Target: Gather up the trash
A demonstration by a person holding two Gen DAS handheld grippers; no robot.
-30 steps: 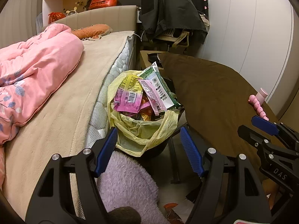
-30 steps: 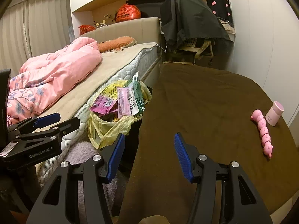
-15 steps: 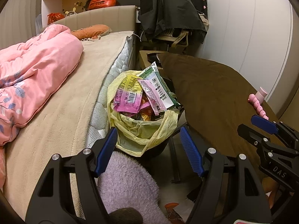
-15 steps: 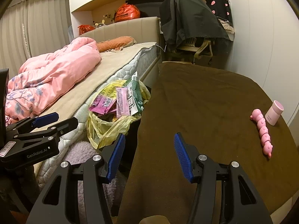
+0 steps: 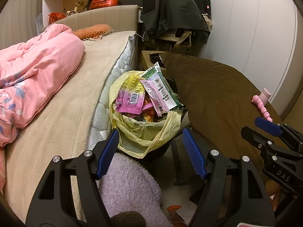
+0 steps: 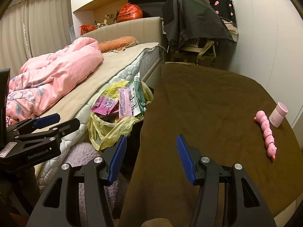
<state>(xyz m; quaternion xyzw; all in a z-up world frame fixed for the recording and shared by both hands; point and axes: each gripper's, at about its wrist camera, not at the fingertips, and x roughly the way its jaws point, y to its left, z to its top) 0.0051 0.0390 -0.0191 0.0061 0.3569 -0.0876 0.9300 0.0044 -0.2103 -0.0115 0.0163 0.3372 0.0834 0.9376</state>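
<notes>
Both grippers, left gripper (image 5: pixel 150 141) and right gripper (image 6: pixel 150 151), stand wide and hold nothing, near the yellow trash bag (image 5: pixel 144 132) full of wrappers (image 5: pixel 130 98).

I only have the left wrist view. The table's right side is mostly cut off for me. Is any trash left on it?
Observer: No wrappers show on the brown tablecloth; only a pink segmented toy lies there.
Operator: Anything beside it?
Observer: A small pink bottle stands upright just right of the toy's far end.
Operator: And my right gripper?
Observer: The right gripper is open and empty above the cloth's near edge.
</notes>
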